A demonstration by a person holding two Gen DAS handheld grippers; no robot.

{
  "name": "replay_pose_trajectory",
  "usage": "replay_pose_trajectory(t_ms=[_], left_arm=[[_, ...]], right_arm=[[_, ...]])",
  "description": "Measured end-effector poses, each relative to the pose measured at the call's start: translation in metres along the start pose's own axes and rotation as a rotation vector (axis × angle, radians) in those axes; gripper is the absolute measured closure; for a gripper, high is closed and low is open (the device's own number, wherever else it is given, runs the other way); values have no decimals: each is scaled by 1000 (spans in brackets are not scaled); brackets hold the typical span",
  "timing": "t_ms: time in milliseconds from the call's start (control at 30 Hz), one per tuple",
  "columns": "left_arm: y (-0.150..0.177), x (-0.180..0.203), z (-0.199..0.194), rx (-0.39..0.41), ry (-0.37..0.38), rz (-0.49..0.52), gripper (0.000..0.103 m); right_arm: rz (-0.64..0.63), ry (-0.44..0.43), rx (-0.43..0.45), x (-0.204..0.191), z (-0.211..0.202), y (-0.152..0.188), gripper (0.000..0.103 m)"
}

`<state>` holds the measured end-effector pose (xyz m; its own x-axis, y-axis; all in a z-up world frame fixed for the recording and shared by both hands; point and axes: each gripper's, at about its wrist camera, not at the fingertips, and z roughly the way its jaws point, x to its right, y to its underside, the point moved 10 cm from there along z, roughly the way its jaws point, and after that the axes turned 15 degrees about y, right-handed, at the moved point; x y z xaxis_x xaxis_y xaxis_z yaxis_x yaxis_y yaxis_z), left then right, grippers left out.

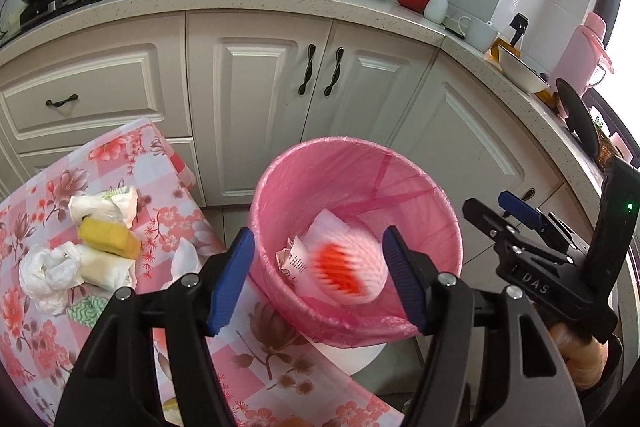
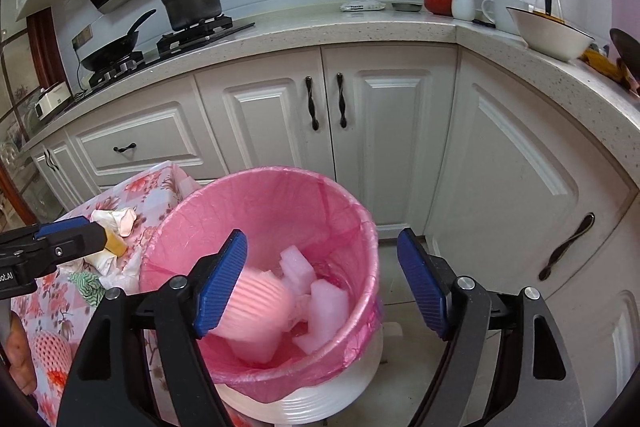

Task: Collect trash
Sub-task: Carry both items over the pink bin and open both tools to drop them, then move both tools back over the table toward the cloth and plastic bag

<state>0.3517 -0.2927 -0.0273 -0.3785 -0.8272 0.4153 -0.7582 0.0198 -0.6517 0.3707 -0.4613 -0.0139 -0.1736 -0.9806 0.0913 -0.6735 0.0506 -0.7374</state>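
A white bin with a pink liner (image 1: 352, 145) (image 2: 280, 173) stands beside the floral table. My left gripper (image 1: 318, 279) hangs open above it. A blurred white foam fruit net with an orange-red core (image 1: 344, 267) is below the jaws inside the bin, touching neither pad. My right gripper (image 2: 322, 283) (image 1: 486, 205) is open over the same bin. A blurred pink foam net (image 2: 256, 303) sits just past its left pad, free of the pads. White foam pieces (image 2: 316, 291) and a crumpled printed paper (image 1: 292, 261) lie in the bin.
On the floral tablecloth (image 1: 120, 155) lie crumpled tissues (image 1: 104, 205), a yellow sponge (image 1: 108, 237), a white plastic bag (image 1: 48, 273) and another foam net (image 2: 52, 351). White cabinets (image 2: 384, 131) and a counter with a bowl (image 2: 548, 35) stand behind the bin.
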Motion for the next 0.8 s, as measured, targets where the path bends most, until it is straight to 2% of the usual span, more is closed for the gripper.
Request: replay_pose_trajectory(t_ms=[233,500,800], left_arm=[[8,-2,-10,10,-18,8,37],[13,-11,-34,45,-31,20,36],[17,-58,-91,129,-80,-34,34]], right_arm=[[4,-5,17,0,-10,3,21],[-6,-5,23,-7,-19,8,20],[-40,-28,44,-30,-33,5,20]])
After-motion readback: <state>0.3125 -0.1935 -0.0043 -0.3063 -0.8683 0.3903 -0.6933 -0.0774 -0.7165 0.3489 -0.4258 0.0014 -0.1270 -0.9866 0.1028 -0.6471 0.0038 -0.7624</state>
